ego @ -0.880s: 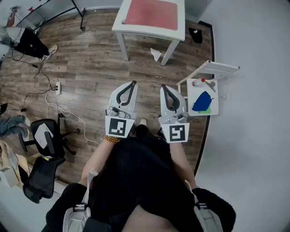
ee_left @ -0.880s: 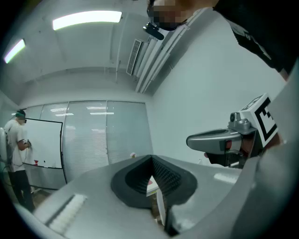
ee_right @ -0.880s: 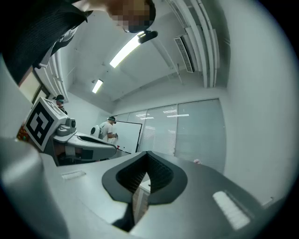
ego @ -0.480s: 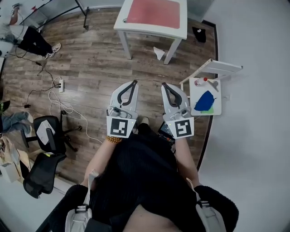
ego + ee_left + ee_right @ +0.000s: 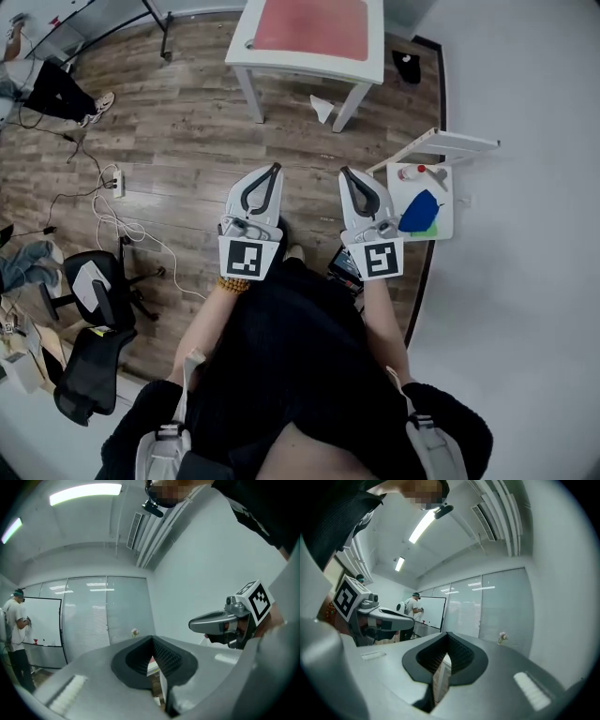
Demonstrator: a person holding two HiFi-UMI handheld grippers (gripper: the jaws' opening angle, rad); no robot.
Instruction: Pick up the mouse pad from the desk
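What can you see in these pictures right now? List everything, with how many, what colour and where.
mouse pad: one, red, lying on the desk, top centre
desk: one, white, ahead on the wood floor
crumpled paper: one, white, on the floor under the desk
small table: one, white, by the right wall
blue item: one, on the small table
office chairs: two, black, lower left
power strip: one, white, floor at left, with cables
other person: one, dark trousers, upper left
left gripper: grey, jaws together, empty
right gripper: grey, jaws together, empty

Head view looks steeply down over the person [image 5: 281,375]; both gripper views face forward, sharing the whiteboard [image 5: 44,620].
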